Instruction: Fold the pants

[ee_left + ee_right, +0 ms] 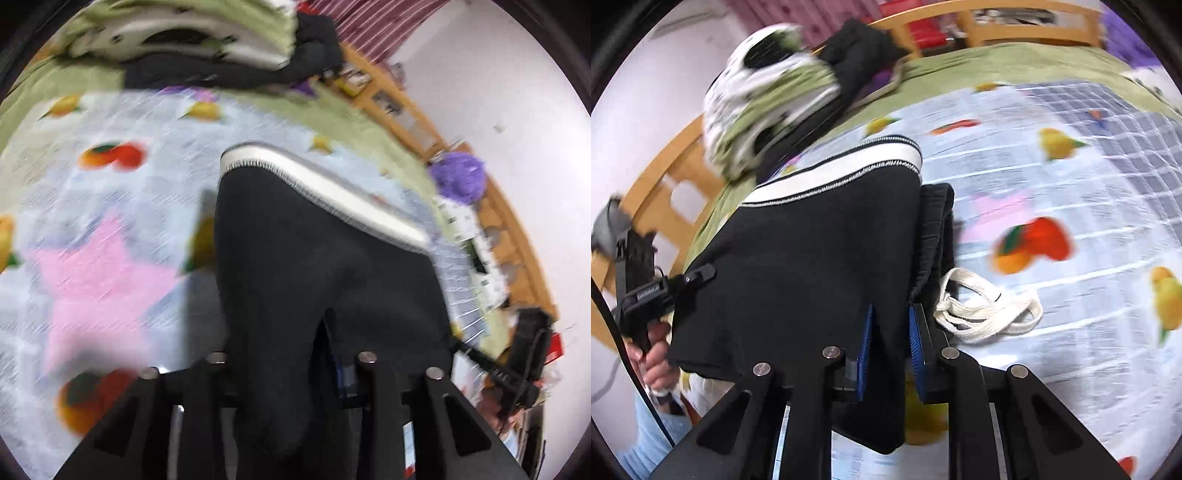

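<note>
**Both grippers clamped on the black pants over the bed**

I see the black pants (812, 240), white-trimmed hem (849, 166) farthest from me, lifted above the bed's fruit-print blanket (1071, 184). My right hand-held gripper (890, 339) pinches the fabric between blue pads (866, 332). My left hand-held gripper (291, 362) is closed on the cloth too. A white drawstring (990, 310) lies beside the waistband. Toward the bed's far edge sits a green-and-white bundle (768, 99).

Two handheld grippers, both angled downward

Right gripper (890, 332) and left gripper (291, 369) — each clamped on black cloth; a hand (652, 354) grips the left handle.
</note>
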Available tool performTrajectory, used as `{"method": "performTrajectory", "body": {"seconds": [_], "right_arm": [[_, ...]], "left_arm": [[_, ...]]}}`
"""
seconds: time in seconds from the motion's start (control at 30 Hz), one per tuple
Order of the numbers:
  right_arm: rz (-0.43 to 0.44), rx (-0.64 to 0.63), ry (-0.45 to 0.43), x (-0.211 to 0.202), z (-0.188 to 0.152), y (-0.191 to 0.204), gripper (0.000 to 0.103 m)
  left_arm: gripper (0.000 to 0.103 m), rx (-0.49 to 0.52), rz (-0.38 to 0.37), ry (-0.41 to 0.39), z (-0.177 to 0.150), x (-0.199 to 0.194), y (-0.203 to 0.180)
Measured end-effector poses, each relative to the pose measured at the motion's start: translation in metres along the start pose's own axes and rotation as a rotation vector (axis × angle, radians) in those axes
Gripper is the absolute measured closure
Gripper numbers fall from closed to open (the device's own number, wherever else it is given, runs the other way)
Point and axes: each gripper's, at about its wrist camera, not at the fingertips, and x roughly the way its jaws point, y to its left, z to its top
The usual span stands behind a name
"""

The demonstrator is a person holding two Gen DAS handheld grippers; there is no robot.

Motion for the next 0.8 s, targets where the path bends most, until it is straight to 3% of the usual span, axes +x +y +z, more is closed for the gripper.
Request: {"method": "performTrajectory", "body": {"seconds": [0.07, 0.13, 0.2, 0.23, 0.33, 0.43, 0.57, 0.63, 0.7, 0.73, 0.77, 0.8], "right_arm": [[-0.060, -0.044, 0.016, 0.013, -0.004, 0.009, 0.076], [-0.114, -0.035, 0.082, 0.030, -0.008, 0.003, 0.073], [-0.081, -0.011, 0.103, 0.024, -0.004, -0.003, 0.072], [-0.069, -0.003, 0.104, 0.018, -0.003, -0.006, 0.072], [-0.077, 0.010, -0.012, -0.006, 0.005, -0.006, 0.072], [-0.049, -0.003, -0.084, -0.007, 0.028, 0.000, 0.064], [-0.058, 0.030, -0.085, 0.026, 0.056, 0.006, 0.059], [-0.086, 0.019, -0.026, 0.053, 0.061, 0.010, 0.059], [-0.125, -0.026, -0.002, 0.071, 0.058, 0.017, 0.062], [-0.118, -0.049, -0.019, 0.067, 0.058, 0.022, 0.079], [-0.131, -0.050, -0.041, 0.058, 0.060, 0.027, 0.088], [-0.119, -0.040, -0.049, 0.053, 0.061, 0.028, 0.089]], "left_arm": [[0.065, -0.025, 0.046, 0.024, -0.011, 0.002, 0.015], [0.064, -0.021, 0.092, 0.000, -0.022, -0.006, 0.023], [0.046, 0.005, 0.104, -0.034, -0.033, -0.019, 0.023], [0.043, 0.013, 0.098, -0.044, -0.037, -0.025, 0.024], [0.041, 0.053, 0.095, -0.082, -0.052, -0.046, 0.022], [0.037, 0.080, 0.107, -0.087, -0.066, -0.058, 0.028], [0.037, 0.045, 0.088, -0.042, -0.081, -0.060, 0.044], [0.037, 0.043, 0.045, -0.031, -0.091, -0.066, 0.051], [0.037, 0.074, -0.008, -0.019, -0.101, -0.073, 0.053], [0.037, 0.090, -0.023, -0.018, -0.106, -0.076, 0.052], [0.037, 0.111, -0.031, -0.017, -0.111, -0.078, 0.051], [0.037, 0.137, -0.030, -0.012, -0.117, -0.078, 0.047]]}}
